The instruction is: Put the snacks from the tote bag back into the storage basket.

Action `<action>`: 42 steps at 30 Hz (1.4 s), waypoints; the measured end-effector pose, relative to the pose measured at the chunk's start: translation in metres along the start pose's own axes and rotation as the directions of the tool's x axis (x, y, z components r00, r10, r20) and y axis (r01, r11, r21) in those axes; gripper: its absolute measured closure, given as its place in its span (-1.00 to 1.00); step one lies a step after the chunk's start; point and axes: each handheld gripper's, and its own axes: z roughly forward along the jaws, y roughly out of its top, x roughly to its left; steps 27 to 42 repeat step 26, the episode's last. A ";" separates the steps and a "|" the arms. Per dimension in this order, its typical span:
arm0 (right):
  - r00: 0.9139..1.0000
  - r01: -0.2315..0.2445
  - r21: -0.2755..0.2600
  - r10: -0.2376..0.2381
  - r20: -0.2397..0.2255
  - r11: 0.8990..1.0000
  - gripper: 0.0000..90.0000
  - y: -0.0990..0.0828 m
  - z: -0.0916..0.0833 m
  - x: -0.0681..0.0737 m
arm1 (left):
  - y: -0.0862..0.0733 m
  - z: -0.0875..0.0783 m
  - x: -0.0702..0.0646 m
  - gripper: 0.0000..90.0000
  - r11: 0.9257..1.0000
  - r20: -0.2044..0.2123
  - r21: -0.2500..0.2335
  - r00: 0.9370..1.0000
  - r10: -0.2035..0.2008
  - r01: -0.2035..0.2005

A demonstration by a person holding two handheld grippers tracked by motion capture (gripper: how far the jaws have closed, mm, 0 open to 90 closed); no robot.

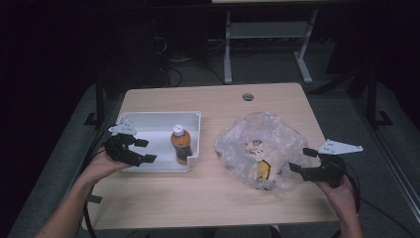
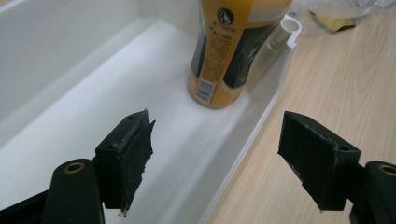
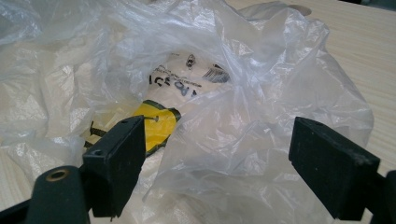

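A: We are holding the left gripper [image 1: 137, 150] at the near left corner of the white tray [image 1: 148, 121], with its fingers [image 2: 125, 156] spread apart and gripping nothing. One finger is hanging over the tray floor and the other over the tabletop [image 1: 208, 198], so the tray's wall is running between them.

B: And the orange bottle [image 1: 181, 144] is standing upright in the tray, ahead of those fingers, close to the tray's corner post.

A: On the other side, we are keeping the right gripper [image 1: 303, 159] at the edge of the clear plastic bag [image 1: 257, 148], fingers [image 3: 119, 163] wide apart too, empty.

B: The crumpled bag is lying just ahead of and between those fingers. Inside it, a yellow and white packet [image 3: 161, 123] is showing through, near the left-hand finger.
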 end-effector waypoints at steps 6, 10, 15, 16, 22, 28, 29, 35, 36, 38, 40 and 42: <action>1.000 -0.002 0.003 0.002 0.001 1.000 -0.59 0.000 0.001 0.000 | -0.006 0.001 0.000 -0.44 1.000 -0.007 -0.007 1.000 -0.011 0.011; 1.000 0.003 0.003 -0.003 -0.004 1.000 -0.59 0.001 0.002 0.001 | -0.013 0.003 0.000 -0.45 1.000 -0.007 -0.001 1.000 -0.021 0.021; 1.000 0.003 0.008 -0.003 -0.011 1.000 -0.59 0.001 0.004 0.001 | -0.021 0.006 -0.002 -0.45 0.999 0.012 -0.001 0.999 -0.034 0.034; 1.000 0.007 0.009 -0.006 -0.013 1.000 -0.59 0.001 0.004 0.001 | -0.023 0.006 -0.003 -0.45 1.000 0.009 0.003 1.000 -0.029 0.029; 1.000 0.017 0.015 -0.017 -0.016 1.000 -0.59 0.001 0.004 0.003 | -0.035 0.005 -0.005 -0.46 0.999 -0.003 0.002 0.999 -0.042 0.042; 1.000 0.024 0.019 -0.024 -0.017 1.000 -0.59 0.001 0.005 0.005 | -0.041 0.005 -0.009 -0.46 0.999 0.007 -0.002 0.999 -0.046 0.046; 1.000 0.024 0.019 -0.024 -0.017 1.000 -0.59 0.001 0.005 0.005 | -0.041 0.005 -0.009 -0.46 0.999 0.007 -0.002 0.999 -0.046 0.046; 1.000 0.024 0.019 -0.024 -0.017 1.000 -0.59 0.001 0.005 0.005 | -0.041 0.005 -0.009 -0.46 0.999 0.007 -0.002 0.999 -0.046 0.046; 1.000 0.024 0.019 -0.024 -0.017 1.000 -0.59 0.001 0.005 0.005 | -0.041 0.005 -0.009 -0.46 0.999 0.007 -0.002 0.999 -0.046 0.046; 1.000 0.024 0.019 -0.024 -0.017 1.000 -0.59 0.001 0.005 0.005 | -0.041 0.005 -0.009 -0.46 0.999 0.007 -0.002 0.999 -0.046 0.046; 1.000 0.024 0.019 -0.024 -0.017 1.000 -0.59 0.001 0.005 0.005 | -0.041 0.005 -0.009 -0.46 0.999 0.007 -0.002 0.999 -0.046 0.046; 1.000 0.024 0.019 -0.024 -0.017 1.000 -0.59 0.001 0.005 0.005 | -0.041 0.005 -0.009 -0.46 0.999 0.007 -0.002 0.999 -0.046 0.046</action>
